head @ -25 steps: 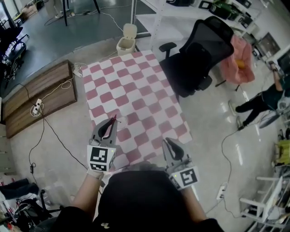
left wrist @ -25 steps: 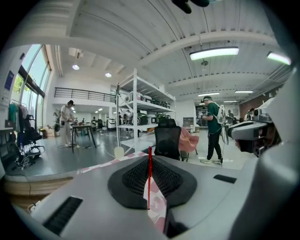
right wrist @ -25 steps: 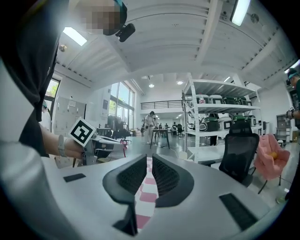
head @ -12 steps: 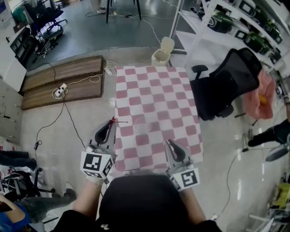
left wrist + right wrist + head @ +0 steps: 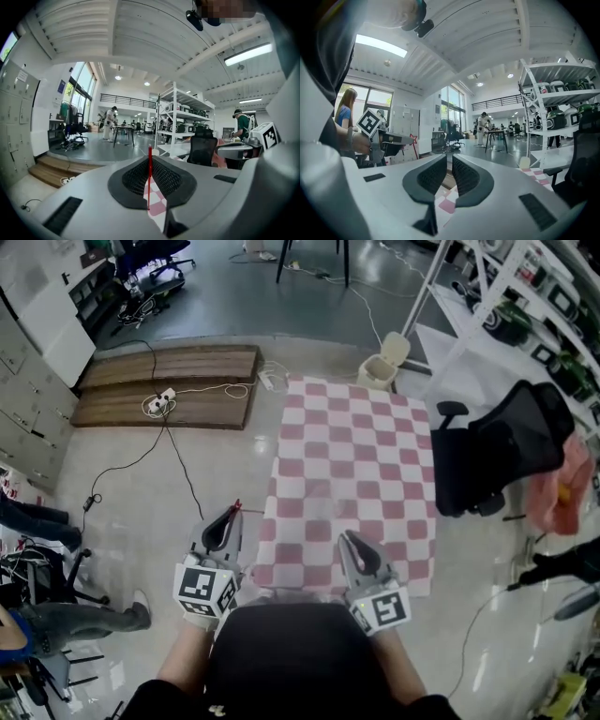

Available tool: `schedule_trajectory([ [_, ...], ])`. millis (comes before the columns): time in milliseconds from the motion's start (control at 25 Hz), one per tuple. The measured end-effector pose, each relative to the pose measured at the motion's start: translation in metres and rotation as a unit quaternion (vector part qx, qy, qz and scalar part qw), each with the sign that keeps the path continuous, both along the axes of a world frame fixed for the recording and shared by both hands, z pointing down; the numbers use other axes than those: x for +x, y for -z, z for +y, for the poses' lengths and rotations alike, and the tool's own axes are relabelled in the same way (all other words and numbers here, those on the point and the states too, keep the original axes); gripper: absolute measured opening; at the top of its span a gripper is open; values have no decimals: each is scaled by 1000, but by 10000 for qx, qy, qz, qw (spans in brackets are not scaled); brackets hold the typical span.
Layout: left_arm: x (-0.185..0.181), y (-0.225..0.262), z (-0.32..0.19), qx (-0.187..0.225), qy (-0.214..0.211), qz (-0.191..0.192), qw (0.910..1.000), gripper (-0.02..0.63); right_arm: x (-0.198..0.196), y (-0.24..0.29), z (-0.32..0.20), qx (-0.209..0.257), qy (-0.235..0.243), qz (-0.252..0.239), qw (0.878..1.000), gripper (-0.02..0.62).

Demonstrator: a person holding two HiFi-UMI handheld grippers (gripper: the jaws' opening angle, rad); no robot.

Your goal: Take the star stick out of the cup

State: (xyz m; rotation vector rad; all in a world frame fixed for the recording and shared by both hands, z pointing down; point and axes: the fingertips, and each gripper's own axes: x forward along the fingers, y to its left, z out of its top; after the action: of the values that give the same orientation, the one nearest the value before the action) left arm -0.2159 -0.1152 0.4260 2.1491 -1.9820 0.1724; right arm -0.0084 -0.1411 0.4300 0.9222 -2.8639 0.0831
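Note:
A thin red star stick (image 5: 150, 174) stands upright between the pads of my left gripper (image 5: 150, 158), which is shut on it. In the head view its red tip (image 5: 237, 506) pokes out of the left gripper (image 5: 232, 514), held above the floor just left of the pink-and-white checked table (image 5: 356, 451). The right gripper view shows the red star (image 5: 412, 138) at the stick's end. My right gripper (image 5: 346, 536) hovers over the table's near edge, its jaws (image 5: 450, 159) almost together with nothing between them. I cannot make out a cup on the cloth.
A black office chair (image 5: 506, 451) stands right of the table and a white bin (image 5: 386, 360) behind it. A low wooden platform (image 5: 164, 395) with a power strip and cables lies at the far left. White shelving (image 5: 511, 296) fills the far right. A person's legs (image 5: 84, 617) show at the lower left.
The view has swung, so the table now sits further right and the wooden platform further up. Both grippers keep their pose, the left one still holding the stick.

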Motion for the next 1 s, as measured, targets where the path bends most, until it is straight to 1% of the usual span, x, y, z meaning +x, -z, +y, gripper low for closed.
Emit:
schedule_trajectory([
  [120, 9, -9, 8, -116, -63, 59, 9999, 55, -5, -3, 3, -26, 104, 17, 9999, 48],
  [280, 26, -18, 10, -260, -253, 3, 9993, 55, -5, -6, 3, -91, 166, 30, 9998, 48],
  [560, 45, -28, 10, -463, -519, 1, 9976, 55, -4, -13, 10, -99, 244, 273, 9993, 46],
  [760, 54, -33, 7, -522, -695, -1, 9962, 55, 1, -17, 10, -178, 161, 313, 9992, 46],
  [1000, 55, -33, 6, -524, -778, -31, 9956, 55, 5, -15, 9, -213, 42, 278, 9994, 46],
])
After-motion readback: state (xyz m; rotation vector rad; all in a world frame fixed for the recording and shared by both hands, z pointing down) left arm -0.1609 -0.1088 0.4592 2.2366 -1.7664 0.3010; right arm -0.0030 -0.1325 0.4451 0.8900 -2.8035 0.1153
